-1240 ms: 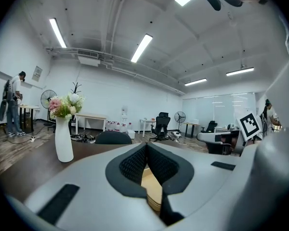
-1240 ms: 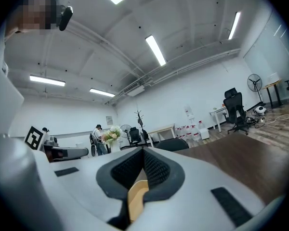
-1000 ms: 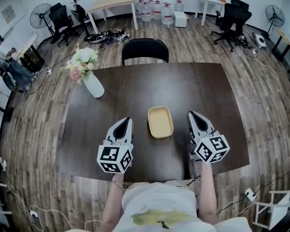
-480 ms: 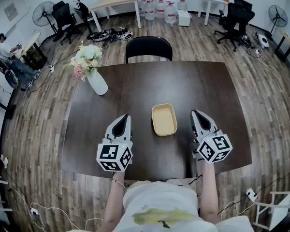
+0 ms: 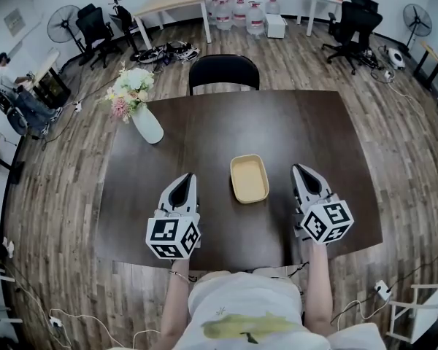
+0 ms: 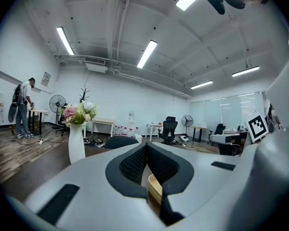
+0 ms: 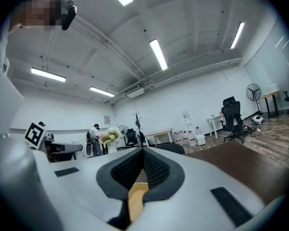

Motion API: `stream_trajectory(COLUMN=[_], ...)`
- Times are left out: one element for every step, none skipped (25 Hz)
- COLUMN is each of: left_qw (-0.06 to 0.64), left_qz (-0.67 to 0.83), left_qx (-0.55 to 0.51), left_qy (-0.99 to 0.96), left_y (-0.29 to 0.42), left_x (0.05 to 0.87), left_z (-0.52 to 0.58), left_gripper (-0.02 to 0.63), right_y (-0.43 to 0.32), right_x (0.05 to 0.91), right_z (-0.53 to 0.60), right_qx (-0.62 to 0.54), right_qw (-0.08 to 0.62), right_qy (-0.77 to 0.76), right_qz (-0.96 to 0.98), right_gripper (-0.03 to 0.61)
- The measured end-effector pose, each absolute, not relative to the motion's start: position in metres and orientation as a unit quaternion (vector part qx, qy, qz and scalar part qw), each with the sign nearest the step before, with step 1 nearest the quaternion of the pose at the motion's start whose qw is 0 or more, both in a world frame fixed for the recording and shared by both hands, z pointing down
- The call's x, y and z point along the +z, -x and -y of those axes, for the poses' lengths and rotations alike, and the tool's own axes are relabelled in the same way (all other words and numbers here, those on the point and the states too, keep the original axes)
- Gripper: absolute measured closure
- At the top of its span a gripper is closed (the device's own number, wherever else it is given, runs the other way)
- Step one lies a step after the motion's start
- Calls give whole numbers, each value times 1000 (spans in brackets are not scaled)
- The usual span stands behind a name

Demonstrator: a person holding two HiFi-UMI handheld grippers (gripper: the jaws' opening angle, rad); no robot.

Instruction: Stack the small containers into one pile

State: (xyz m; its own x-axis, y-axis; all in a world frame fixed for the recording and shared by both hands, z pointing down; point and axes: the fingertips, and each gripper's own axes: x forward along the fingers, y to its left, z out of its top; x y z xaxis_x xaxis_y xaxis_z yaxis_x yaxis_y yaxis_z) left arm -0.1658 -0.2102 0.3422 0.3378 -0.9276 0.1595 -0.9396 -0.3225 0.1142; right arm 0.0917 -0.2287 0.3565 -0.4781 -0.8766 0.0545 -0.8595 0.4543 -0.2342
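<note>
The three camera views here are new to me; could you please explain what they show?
A person is at a dark table with a hand-held gripper in each hand, each carrying a marker cube. The head view comes from a camera on the person's head, looking down: left hand-held gripper, right hand-held gripper. The other two views come from cameras riding on the grippers, looking along their jaws. On the table are a yellow container, between the grippers and touching neither, and a vase of flowers. Both pairs of jaws are shut and hold nothing.
</note>
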Motion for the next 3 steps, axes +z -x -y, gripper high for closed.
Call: stream_trajectory(left_qw=[92,92,91], left_qz=[574,574,574], left_qx=[33,33,33], left_qy=[-813,-813,-813], left_y=[165,164,163], left_x=[342,342,341], left_z=[210,210,210], left_gripper=[589,589,589], right_y=[-93,-94,-96], right_x=[357,357,357], right_z=[228,228,228], right_qx=[-115,-114,-114], right_qw=[36,36,35], right_qy=[510,512,513], right_qz=[-851,-851,-850], right_gripper=[557,557,557])
